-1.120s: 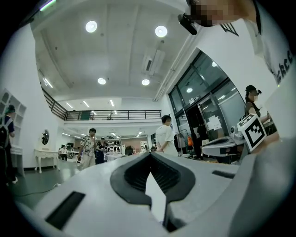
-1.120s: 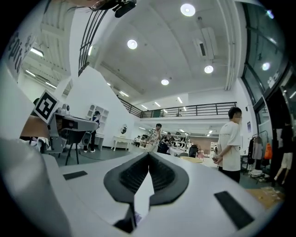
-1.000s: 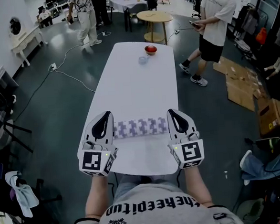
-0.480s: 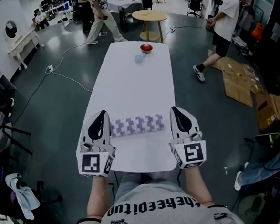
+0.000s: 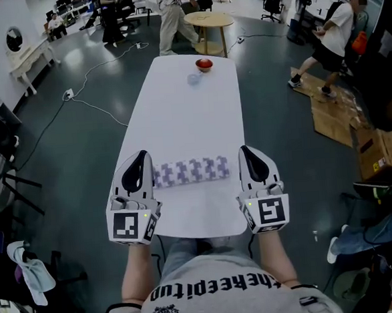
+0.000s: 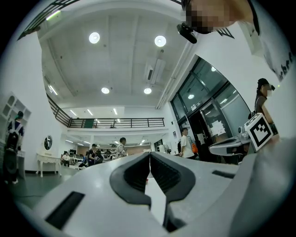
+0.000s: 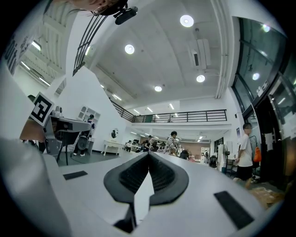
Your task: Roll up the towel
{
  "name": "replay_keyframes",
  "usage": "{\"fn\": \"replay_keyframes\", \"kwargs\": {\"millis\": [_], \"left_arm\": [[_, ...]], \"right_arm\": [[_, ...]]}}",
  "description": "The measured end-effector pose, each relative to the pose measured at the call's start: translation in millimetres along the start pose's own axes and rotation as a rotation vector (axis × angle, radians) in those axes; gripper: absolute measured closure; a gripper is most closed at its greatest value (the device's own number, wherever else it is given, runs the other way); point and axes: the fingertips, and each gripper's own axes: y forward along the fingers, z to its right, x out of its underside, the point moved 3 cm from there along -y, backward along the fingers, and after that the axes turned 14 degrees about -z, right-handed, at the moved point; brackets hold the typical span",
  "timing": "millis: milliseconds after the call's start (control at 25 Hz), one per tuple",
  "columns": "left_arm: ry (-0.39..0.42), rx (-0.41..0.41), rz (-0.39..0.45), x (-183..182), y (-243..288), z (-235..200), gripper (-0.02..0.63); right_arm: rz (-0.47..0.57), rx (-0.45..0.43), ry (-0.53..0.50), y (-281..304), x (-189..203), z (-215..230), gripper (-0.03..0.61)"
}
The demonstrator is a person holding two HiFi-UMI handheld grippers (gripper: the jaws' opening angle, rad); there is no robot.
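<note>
The purple-and-white patterned towel (image 5: 190, 171) lies rolled into a log across the near part of the long white table (image 5: 186, 106) in the head view. My left gripper (image 5: 140, 157) sits just beside the roll's left end, and my right gripper (image 5: 246, 152) just beside its right end. In both gripper views the jaws stand together with nothing between them, left gripper (image 6: 149, 155) and right gripper (image 7: 148, 155) tilted slightly upward, so the towel is hidden from them.
A red bowl (image 5: 204, 65) and a small clear object (image 5: 194, 81) stand at the table's far end. A round wooden table (image 5: 207, 21) is beyond. People walk around the far end and right side. Cardboard boxes (image 5: 334, 119) lie on the floor at right.
Both grippers and the rolled towel stay almost in place; the head view has shifted a little. The people in the background have walked on, one leaving the table's right side.
</note>
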Motion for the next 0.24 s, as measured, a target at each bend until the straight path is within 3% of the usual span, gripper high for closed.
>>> {"fn": "replay_keyframes", "kwargs": {"millis": [240], "left_arm": [[-0.001,0.000,-0.005,3.0,-3.9,2.1,0.609]], "right_arm": [[0.010,-0.006,-0.005,-4.4,-0.3,-3.7,0.575]]}}
